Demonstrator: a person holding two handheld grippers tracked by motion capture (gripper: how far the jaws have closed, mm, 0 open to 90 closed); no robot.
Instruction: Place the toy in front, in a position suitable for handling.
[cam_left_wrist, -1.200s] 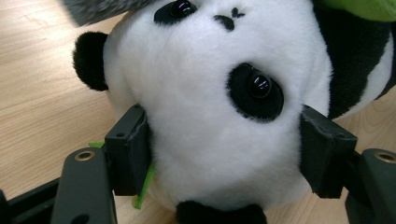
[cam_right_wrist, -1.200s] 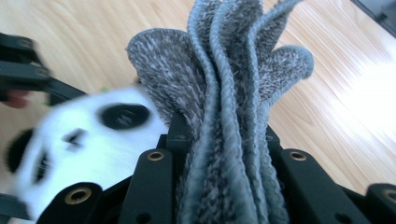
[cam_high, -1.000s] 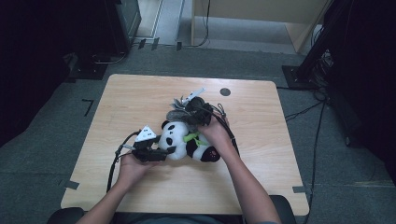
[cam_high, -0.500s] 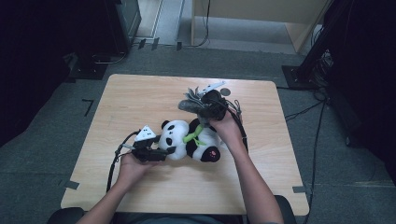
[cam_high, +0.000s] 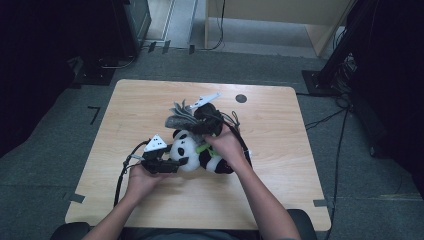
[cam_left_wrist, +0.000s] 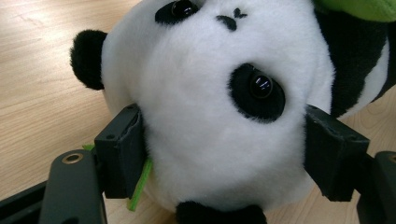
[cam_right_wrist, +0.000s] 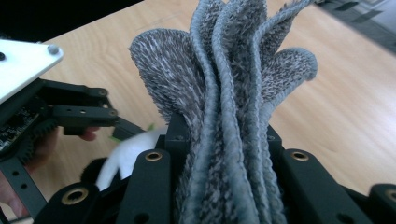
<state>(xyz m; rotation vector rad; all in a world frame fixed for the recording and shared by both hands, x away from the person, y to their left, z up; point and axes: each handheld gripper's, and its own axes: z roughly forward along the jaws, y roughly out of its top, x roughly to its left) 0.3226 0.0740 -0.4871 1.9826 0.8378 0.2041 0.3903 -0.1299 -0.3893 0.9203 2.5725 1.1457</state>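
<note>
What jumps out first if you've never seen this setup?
A toy panda lies mid-table, its head between the left gripper's jaws, which have just been opening. Behind it, the right gripper holds a bunched grey knitted cloth, standing up like a fan.

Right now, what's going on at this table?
A person works two handheld grippers over a plush panda lying on the wooden table. The left gripper has the panda's head between its pads, which touch both sides; its jaws have just been opening. The right gripper is shut on a bunched grey knitted cloth, held just above the panda, off the table.
</note>
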